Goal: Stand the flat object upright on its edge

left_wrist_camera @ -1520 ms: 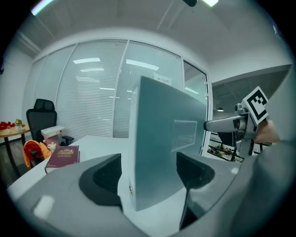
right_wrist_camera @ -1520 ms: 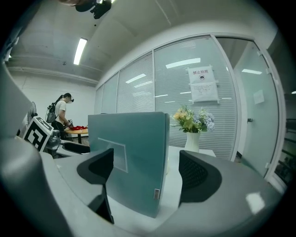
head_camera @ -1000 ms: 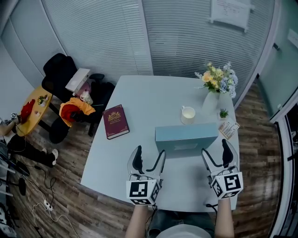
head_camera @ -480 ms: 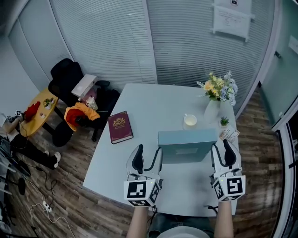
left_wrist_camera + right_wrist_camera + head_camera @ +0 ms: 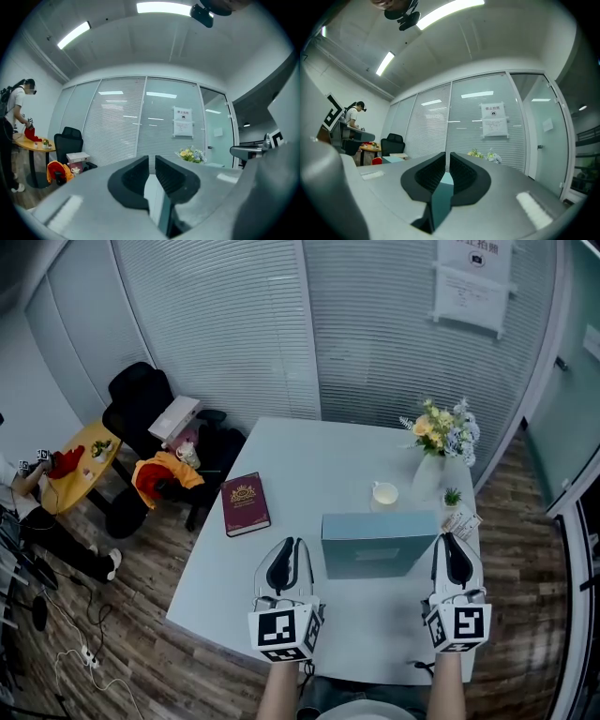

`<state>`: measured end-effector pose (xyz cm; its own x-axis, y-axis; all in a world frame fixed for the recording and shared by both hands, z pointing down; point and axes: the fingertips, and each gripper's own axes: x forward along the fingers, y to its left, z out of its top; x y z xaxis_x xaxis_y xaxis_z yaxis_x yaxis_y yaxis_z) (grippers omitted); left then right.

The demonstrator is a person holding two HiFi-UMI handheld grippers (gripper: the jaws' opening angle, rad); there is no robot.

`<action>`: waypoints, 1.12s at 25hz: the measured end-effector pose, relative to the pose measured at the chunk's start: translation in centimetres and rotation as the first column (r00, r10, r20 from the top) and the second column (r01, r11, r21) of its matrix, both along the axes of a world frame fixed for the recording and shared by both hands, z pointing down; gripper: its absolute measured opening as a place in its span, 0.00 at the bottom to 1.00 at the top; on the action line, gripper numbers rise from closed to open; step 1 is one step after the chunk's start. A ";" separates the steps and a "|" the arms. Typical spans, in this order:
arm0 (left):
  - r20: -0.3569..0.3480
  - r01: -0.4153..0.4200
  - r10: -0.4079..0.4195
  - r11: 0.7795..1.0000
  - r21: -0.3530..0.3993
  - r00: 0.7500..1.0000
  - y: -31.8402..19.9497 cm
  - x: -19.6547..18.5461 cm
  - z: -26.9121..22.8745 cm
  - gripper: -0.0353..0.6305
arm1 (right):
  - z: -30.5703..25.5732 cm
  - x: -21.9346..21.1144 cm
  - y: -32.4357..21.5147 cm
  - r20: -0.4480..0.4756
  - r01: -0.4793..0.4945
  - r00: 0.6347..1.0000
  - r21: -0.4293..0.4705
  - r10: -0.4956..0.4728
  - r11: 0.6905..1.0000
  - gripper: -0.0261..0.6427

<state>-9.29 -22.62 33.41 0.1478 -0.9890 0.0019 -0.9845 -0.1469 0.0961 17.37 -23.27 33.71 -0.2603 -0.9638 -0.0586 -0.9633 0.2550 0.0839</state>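
Closed from gaping a second ago, my left tongs (image 5: 287, 554) and right tongs (image 5: 448, 554) each clamp an end of the teal flat cardboard box (image 5: 380, 545), upright on the pale counter (image 5: 309, 456). From the box, a maroon hardcover book (image 5: 246, 503) lies at ten o'clock, a white cup (image 5: 384, 494) at twelve, a flower vase (image 5: 439, 432) at one.

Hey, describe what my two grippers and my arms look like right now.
The left gripper and right gripper match: pale grey-white shells, each with two curved jaws lined with black ribbed pads. At the rear of each sits a white cube printed with black square markers. The forearms behind them show no sleeves.
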 end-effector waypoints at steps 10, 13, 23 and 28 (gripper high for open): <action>0.021 0.027 -0.026 1.000 -0.009 0.999 -0.2 -0.2 0.2 0.05 | 0.4 0.3 0.0 0.012 -0.026 1.000 -0.010 0.026 1.000 0.07; 0.022 0.023 -0.023 1.000 -0.020 1.000 -0.3 0.0 0.5 0.05 | 0.7 0.5 0.0 0.016 -0.033 0.999 -0.019 0.033 0.999 0.08; 0.033 0.021 -0.020 0.999 -0.031 0.999 -0.6 0.4 0.6 0.05 | 1.3 0.9 -0.3 0.009 -0.039 0.999 -0.038 0.039 0.999 0.07; 0.038 0.021 -0.020 0.999 -0.030 0.999 -0.6 0.5 0.5 0.05 | 1.3 0.9 -0.4 0.005 -0.038 0.999 -0.039 0.038 0.999 0.07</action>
<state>-8.83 -23.23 33.94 0.1268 -0.9912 0.0369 -0.9903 -0.1244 0.0626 18.31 -23.63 35.04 -0.2234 -0.9745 -0.0225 -0.9727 0.2214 0.0692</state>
